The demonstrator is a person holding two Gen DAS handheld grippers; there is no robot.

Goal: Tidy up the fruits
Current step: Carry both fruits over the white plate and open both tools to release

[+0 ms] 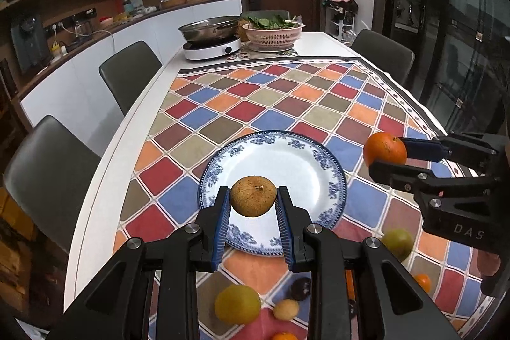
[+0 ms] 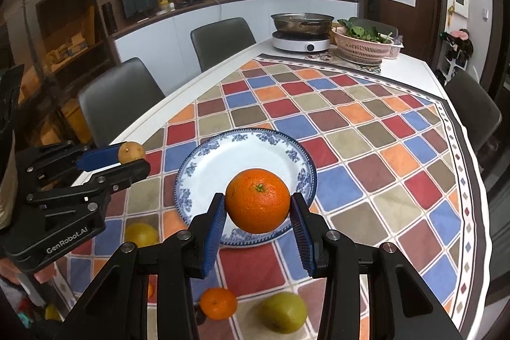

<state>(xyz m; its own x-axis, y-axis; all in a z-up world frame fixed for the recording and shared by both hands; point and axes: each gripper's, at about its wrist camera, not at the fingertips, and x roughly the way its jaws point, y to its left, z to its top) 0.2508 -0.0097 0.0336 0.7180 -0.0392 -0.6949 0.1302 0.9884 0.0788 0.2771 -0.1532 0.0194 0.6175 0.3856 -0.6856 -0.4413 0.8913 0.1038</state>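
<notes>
My left gripper (image 1: 253,201) is shut on a brown round fruit (image 1: 253,196) and holds it above the near rim of the blue-and-white plate (image 1: 306,168). It also shows in the right wrist view (image 2: 135,160) with the brown fruit (image 2: 130,152). My right gripper (image 2: 258,206) is shut on an orange (image 2: 258,204) above the plate (image 2: 223,161). In the left wrist view the right gripper (image 1: 387,156) holds the orange (image 1: 384,148) to the right of the plate. The plate holds nothing.
Loose fruits lie on the checkered cloth near me: a yellow-green one (image 1: 237,303), a small tan one (image 1: 286,309), a dark one (image 1: 301,289), a green one (image 1: 397,242), a mandarin (image 2: 218,303). An induction cooker with a pan (image 1: 212,48) and a pink colander (image 1: 272,35) stand at the far end.
</notes>
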